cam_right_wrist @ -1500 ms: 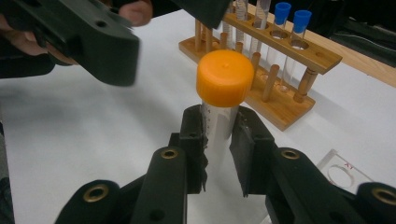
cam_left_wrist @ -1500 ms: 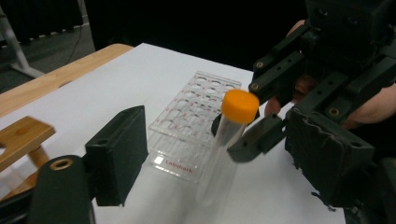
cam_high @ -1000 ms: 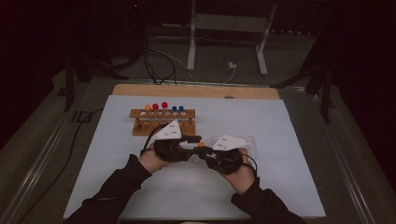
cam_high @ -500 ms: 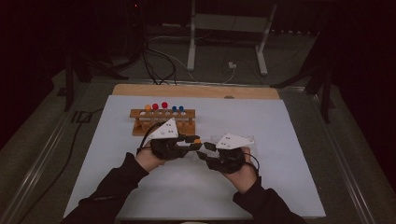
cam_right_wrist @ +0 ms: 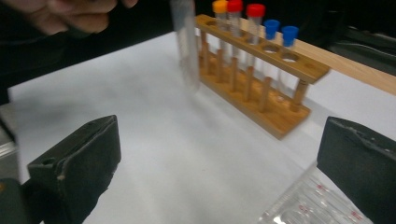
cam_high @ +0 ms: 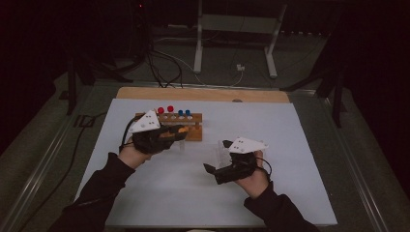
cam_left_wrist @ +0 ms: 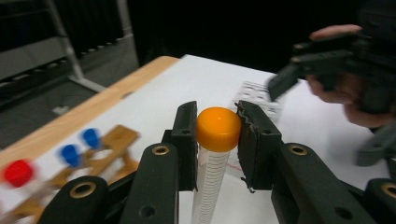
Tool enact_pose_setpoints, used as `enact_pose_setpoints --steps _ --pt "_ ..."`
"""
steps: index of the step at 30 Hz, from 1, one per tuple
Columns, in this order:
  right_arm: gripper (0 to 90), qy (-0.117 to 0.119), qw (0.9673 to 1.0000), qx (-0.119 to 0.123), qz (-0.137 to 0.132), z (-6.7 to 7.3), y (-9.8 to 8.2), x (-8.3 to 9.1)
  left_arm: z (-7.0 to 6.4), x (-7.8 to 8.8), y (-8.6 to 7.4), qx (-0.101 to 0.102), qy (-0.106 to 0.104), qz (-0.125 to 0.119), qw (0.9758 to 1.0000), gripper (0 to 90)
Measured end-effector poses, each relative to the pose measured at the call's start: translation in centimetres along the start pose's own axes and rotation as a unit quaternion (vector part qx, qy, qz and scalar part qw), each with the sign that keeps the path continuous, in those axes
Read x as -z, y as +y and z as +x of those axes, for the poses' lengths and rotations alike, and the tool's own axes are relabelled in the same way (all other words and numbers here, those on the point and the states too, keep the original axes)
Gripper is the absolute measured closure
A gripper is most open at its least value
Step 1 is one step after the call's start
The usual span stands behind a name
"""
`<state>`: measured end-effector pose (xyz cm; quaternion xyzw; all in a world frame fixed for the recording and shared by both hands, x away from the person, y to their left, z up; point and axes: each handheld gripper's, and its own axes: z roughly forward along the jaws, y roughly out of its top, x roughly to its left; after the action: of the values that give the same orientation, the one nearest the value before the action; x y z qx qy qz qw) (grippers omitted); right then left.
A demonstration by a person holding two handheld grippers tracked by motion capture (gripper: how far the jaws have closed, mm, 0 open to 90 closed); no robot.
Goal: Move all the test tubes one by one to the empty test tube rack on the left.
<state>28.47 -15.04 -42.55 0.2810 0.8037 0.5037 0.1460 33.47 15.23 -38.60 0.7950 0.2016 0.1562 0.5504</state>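
Left tool [cam_left_wrist: 217, 135] clamped on the orange-capped tube [cam_left_wrist: 215, 154], held just in front of the wooden rack [cam_high: 191, 126] above the tabletop [cam_high: 290, 145]. Right tool [cam_right_wrist: 224, 158] just opened, jaws spread wide, well apart from the left, with a clear tube [cam_right_wrist: 303, 205] lying loose between them.

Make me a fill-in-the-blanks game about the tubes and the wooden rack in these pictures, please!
1. The left hand-held gripper is shut on a tube with an ______ cap.
2. The jaws of the right hand-held gripper have just been opening and now stand ______.
3. The tubes stand in a rack made of ______.
4. In the rack, two caps are red and two are ______.

Missing words: orange; open; wood; blue
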Motion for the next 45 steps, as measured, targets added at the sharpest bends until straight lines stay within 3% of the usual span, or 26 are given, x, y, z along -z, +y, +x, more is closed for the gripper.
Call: enact_pose_setpoints --steps 6,12,20,25,29,35,40,45 --pt "0.0 0.009 0.9999 -0.005 -0.011 -0.3 -0.1 0.5 2.1 2.5 0.6 0.007 0.046 -0.012 0.9988 71.3" --pt "0.0 0.004 0.9999 0.006 -0.014 -0.2 0.0 0.8 4.2 4.4 0.7 0.015 0.093 -0.018 0.9954 71.4" --pt "0.0 0.008 0.9998 0.005 -0.018 -0.3 -0.1 1.0 7.3 5.6 0.0 0.037 0.153 -0.032 0.9871 71.5" --pt "0.0 0.007 0.9997 0.005 -0.021 -0.4 0.0 1.1 8.5 5.2 -0.5 0.048 0.179 -0.036 0.982 71.5" --pt "0.0 0.006 0.9997 0.007 -0.022 -0.4 -0.1 1.2 9.4 4.6 -1.0 0.052 0.195 -0.035 0.9789 71.5" --pt "0.0 0.007 0.9997 0.007 -0.022 -0.5 -0.1 1.3 10.8 3.9 -2.2 0.075 0.209 -0.039 0.9742 71.5" --pt "0.0 0.008 0.9997 0.005 -0.022 -0.6 -0.1 1.4 11.1 3.3 -3.5 0.088 0.213 -0.044 0.972 71.5" --pt "0.0 0.009 0.9997 0.002 -0.022 -0.7 -0.2 1.4 11.3 2.6 -4.4 0.093 0.221 -0.033 0.9704 71.5"
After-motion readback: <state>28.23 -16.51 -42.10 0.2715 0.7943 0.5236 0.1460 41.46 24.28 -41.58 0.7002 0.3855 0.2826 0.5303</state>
